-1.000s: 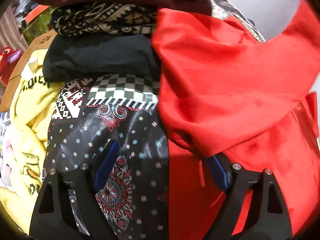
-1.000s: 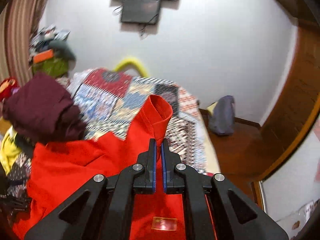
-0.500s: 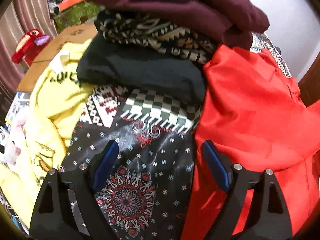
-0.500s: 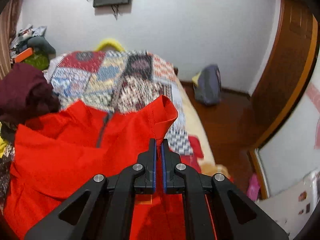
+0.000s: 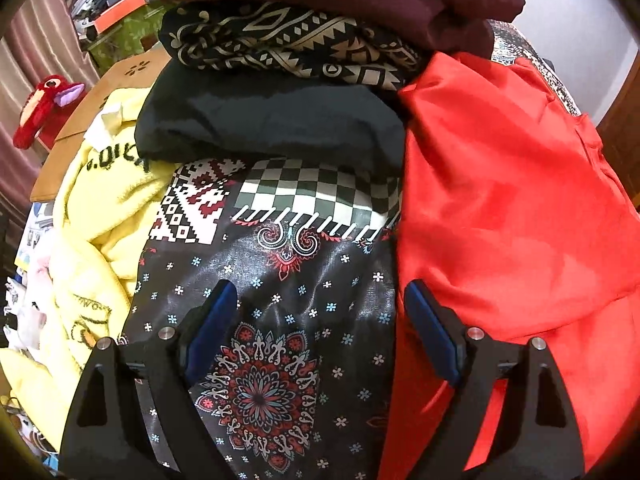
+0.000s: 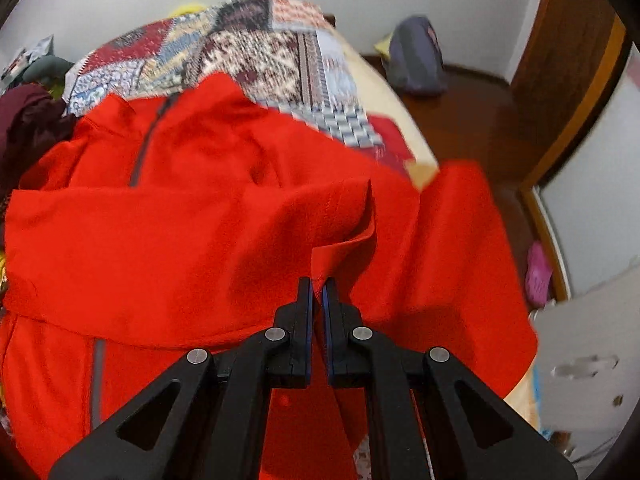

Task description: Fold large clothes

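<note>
Right wrist view: a hem of the red jacket [image 6: 224, 216] is pinched between the clenched fingers of the right gripper [image 6: 317, 292], with the rest spread over the patchwork bed [image 6: 280, 52]. A fold-over appears to be in hand (the frame is blurred). In the left wrist view, the left gripper [image 5: 316, 320] is held released over the bedcover, just left of the jacket's edge, near a stack of folded clothes [image 5: 280, 92]. Next, the held edge likely needs laying flat and releasing.
</note>
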`<state>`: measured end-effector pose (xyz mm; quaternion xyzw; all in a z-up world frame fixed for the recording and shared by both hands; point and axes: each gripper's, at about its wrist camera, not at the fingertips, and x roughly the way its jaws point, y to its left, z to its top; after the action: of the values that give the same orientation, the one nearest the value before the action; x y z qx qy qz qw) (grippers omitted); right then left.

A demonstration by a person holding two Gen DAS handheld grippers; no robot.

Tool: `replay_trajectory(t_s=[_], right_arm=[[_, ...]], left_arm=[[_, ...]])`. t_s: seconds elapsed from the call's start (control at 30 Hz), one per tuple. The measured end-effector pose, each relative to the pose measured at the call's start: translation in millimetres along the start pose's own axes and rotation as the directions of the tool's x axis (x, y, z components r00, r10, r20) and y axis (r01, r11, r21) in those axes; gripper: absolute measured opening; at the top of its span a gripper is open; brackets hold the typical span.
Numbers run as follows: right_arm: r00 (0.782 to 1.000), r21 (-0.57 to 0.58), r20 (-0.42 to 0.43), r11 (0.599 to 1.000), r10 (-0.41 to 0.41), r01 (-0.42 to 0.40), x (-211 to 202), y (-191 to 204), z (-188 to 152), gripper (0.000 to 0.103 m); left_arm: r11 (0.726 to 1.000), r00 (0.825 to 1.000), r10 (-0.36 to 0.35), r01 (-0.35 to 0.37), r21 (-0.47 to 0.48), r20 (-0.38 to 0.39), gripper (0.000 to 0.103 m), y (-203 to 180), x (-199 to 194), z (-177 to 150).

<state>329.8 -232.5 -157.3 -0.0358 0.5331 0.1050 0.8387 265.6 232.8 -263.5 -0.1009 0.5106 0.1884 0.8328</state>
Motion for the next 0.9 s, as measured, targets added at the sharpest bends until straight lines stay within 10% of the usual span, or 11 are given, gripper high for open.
replay_trajectory(t_s=[0.4, 0.9], right_arm=[[0.999, -0.123, -0.039, 0.992, -0.019, 0.015, -20, -3, -26, 0.012], [0.978, 0.165, 0.197, 0.986, -0.06, 0.028, -97, -91, -9, 0.067]], left_arm=[[0.993, 0.996, -0.012, 0.002, 0.119, 0.087, 0.086, -24, -43, 16], [0.93, 0.943, -0.214, 0.117, 0.349, 0.255, 0.088, -138, -123, 60]])
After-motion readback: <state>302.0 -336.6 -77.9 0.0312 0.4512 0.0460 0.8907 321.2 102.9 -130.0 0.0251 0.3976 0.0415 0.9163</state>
